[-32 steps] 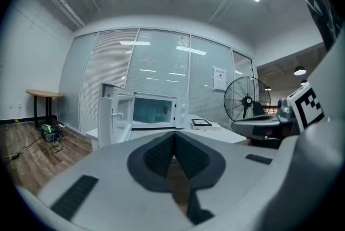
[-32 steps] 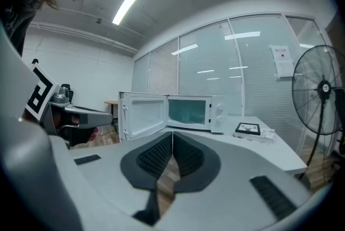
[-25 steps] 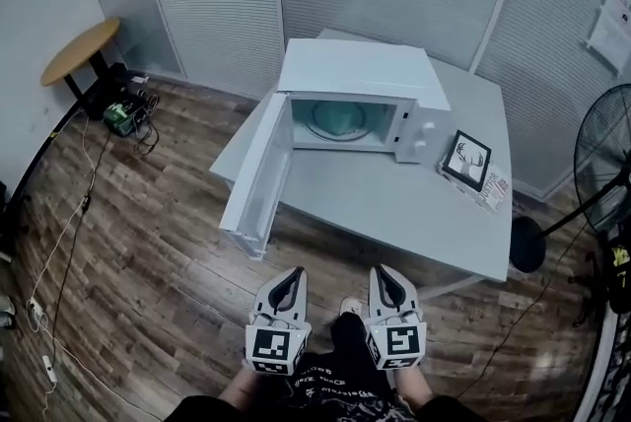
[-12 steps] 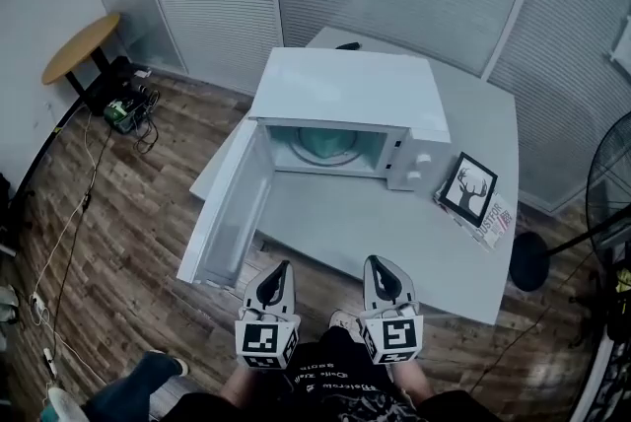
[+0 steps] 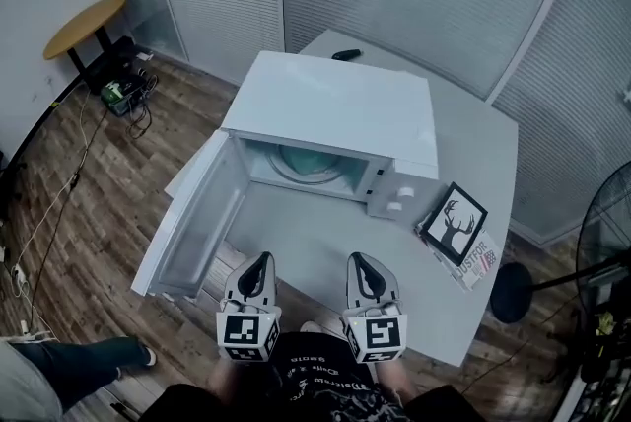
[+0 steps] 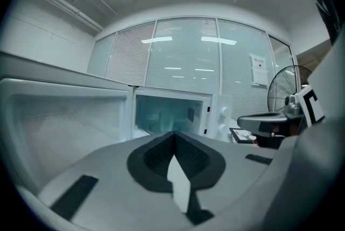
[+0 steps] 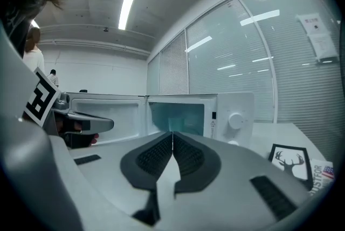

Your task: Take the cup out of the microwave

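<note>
The left gripper (image 5: 261,262) and right gripper (image 5: 358,262) have advanced to the near edge of the grey table (image 5: 315,238). A pale cup (image 7: 173,123), only faintly visible, stands inside the white microwave oven (image 5: 335,105), whose door (image 5: 192,228) hangs open to the left. The 2 grippers face the cavity side by side, each with its jaws pressed together and empty.

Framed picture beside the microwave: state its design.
Framed picture: black deer head on white, black frame; head view shows it best.
</note>
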Motion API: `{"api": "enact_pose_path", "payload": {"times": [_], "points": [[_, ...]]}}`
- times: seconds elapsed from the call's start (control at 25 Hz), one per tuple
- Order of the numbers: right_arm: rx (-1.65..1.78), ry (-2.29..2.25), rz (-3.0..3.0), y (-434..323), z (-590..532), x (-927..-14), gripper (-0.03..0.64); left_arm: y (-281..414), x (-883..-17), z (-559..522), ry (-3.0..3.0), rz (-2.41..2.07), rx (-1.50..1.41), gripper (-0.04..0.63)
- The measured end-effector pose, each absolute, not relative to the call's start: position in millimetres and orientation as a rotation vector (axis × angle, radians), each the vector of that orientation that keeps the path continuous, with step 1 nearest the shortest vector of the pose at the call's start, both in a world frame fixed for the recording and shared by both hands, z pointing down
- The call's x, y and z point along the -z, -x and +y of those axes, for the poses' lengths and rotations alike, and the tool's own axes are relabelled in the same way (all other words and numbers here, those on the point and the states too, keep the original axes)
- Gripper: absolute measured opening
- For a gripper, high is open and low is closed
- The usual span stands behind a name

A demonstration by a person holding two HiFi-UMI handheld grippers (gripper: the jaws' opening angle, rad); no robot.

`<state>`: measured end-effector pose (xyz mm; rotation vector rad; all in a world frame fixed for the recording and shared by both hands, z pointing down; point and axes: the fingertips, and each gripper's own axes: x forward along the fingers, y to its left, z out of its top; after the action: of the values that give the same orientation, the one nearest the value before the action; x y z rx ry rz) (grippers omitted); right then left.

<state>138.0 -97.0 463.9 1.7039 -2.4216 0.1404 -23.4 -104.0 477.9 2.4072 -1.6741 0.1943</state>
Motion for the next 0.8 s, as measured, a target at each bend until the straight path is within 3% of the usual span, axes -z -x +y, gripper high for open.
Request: {"api": "enact_pose_path", "payload": {"times": [0.8], "points": [[-0.272,-1.719,-2.414,-131.0,-175.2,-467.6,0.021,17.9,-467.3,-188.1,-2.483,-1.626,-0.212,0.003]]}}
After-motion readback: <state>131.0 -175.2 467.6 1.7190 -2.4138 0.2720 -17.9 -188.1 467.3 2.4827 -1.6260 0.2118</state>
